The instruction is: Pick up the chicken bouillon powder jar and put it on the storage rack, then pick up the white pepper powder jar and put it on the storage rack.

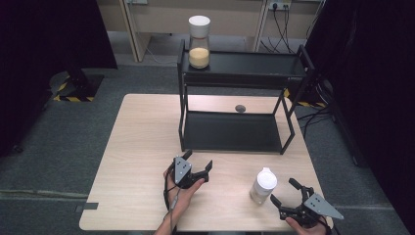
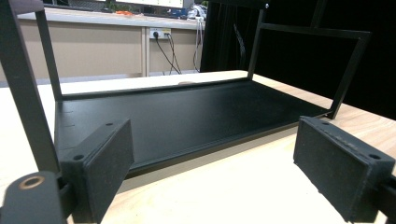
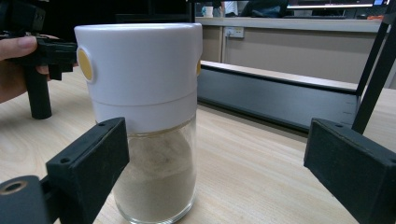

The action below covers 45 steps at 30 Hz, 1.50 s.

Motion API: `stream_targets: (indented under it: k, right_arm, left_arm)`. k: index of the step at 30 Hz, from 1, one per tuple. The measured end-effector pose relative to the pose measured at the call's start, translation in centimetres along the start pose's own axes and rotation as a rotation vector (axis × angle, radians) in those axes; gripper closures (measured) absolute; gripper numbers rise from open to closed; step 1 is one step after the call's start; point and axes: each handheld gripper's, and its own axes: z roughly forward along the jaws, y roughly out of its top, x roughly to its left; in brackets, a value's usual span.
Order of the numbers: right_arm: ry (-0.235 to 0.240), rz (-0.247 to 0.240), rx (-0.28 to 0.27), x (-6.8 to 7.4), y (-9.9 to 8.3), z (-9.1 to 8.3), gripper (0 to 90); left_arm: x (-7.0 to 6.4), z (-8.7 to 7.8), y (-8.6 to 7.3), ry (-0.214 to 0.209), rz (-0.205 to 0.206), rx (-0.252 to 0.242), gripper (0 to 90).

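On the pale wooden counter [image 1: 142, 161], near its front right, stands a glass jar of beige powder with a white plastic cap [image 1: 263, 185], upright. The right gripper [image 1: 288, 195] faces it, fingers spread, the jar just ahead, off-centre toward one pad. This looks like the approach before grasping: next, centre and close on the glass. The left gripper [image 1: 198, 165], spread and empty, faces the black metal two-tier rack [image 1: 235, 132].

White-lidded jar [image 1: 263, 185] of beige powder, black rack [image 1: 235, 132], pale wood table [image 1: 142, 147]
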Motion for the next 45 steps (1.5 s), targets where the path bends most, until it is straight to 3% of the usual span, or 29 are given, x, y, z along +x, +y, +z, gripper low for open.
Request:
stream_targets:
  k: [16, 25, 32, 37, 45]
  right_arm:
    - [0.017, -0.006, 0.008, 0.4, 0.3, 0.0, 6.6]
    - [0.058, -0.029, -0.037, 1.0, 1.5, 0.0, 6.4]
    - [0.078, -0.035, -0.033, 1.6, 2.3, 1.3, 6.7]
    - [0.064, -0.029, -0.022, 2.2, 2.6, 2.4, 9.1]
    - [0.047, -0.028, -0.020, 3.0, 2.6, 3.4, 18.8]
  left_arm:
    - [0.1, 0.0, 0.0, -0.004, -0.005, 0.000, 11.6]
    - [0.2, 0.1, 0.2, -0.007, -0.007, 0.011, 11.7]
    - [0.4, 0.2, 0.4, -0.021, -0.004, 0.021, 11.7]
    - [0.4, 0.2, 0.4, -0.020, -0.005, 0.024, 11.7]
    - [0.4, 0.3, 0.5, -0.026, 0.003, 0.027, 11.7]
